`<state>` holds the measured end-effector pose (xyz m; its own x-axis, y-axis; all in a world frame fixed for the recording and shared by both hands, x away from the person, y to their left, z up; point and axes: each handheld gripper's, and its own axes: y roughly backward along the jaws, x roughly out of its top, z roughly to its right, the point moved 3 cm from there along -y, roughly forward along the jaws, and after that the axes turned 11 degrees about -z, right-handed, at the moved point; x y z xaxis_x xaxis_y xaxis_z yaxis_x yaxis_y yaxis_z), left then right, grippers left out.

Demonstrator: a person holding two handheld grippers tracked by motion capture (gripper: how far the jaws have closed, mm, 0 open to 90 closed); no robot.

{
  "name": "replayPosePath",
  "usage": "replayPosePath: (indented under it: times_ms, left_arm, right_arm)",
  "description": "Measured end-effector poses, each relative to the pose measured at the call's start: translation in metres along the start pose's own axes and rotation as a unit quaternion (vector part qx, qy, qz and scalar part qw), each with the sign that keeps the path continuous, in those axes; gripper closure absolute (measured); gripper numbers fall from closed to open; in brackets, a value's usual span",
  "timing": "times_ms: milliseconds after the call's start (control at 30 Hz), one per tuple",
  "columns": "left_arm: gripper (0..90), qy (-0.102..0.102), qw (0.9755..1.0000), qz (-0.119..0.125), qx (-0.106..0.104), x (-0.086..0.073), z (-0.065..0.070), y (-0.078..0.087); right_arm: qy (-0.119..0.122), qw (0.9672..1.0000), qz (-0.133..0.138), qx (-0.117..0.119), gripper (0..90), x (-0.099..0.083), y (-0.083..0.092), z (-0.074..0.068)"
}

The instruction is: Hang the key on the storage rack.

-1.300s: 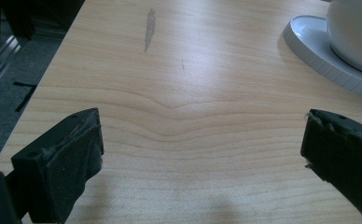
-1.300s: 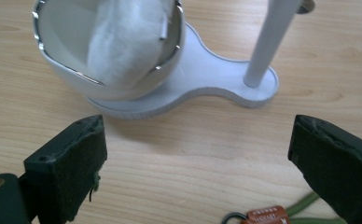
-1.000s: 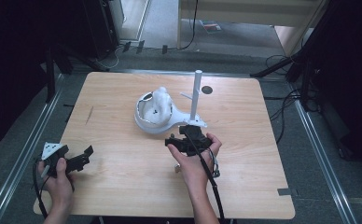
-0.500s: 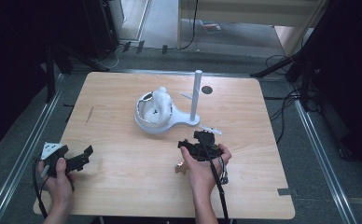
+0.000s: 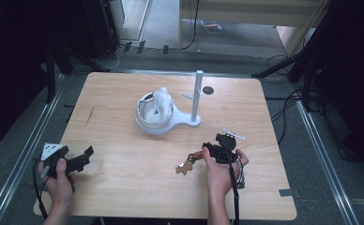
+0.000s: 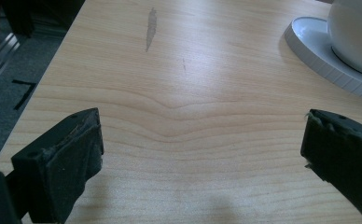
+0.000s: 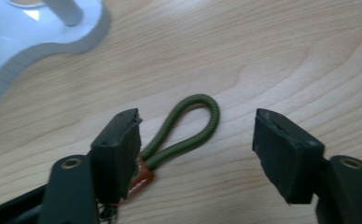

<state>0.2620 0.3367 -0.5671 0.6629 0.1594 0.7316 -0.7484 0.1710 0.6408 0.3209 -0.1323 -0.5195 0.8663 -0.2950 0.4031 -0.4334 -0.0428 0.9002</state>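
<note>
1. While the wooden table (image 5: pixel 124 187) carries everything, its biggest item is the white stand (image 5: pixel 163 123), a bowl-shaped base with an upright post (image 5: pixel 198 93), set toward the far middle
2. Left gripper (image 5: pixel 77 161) rests near the table's near-left corner, jaws wide apart over bare wood, nothing between them; it looks idle
3. Right gripper (image 7: pixel 195 149) sits near the front right, just in front of the stand; its jaws have just been closing but stand apart, pads not pressing anything
4. Between those jaws lies the green cord loop (image 7: pixel 188 123) of a keychain (image 5: pixel 188 163), flat on the wood, its orange tab (image 7: pixel 141 179) beside one black pad
5. Judged step: closing in to pick up the keychain by its loop
6. Next move calls for bringing the pads together squarely on the cord, low enough to pinch it off the wood, then lifting, probably toward a peg on the post
</note>
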Motion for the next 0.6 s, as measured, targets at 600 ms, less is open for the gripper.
replayPosePath:
  times_ms: [600]
  left_arm:
    - [0.0,0.0,1.0,0.0,0.0,0.0,0.0,0.0]
  right_arm:
    - [-0.015,0.9998,-0.003,-0.008,63.0,0.007,-0.024,0.015]
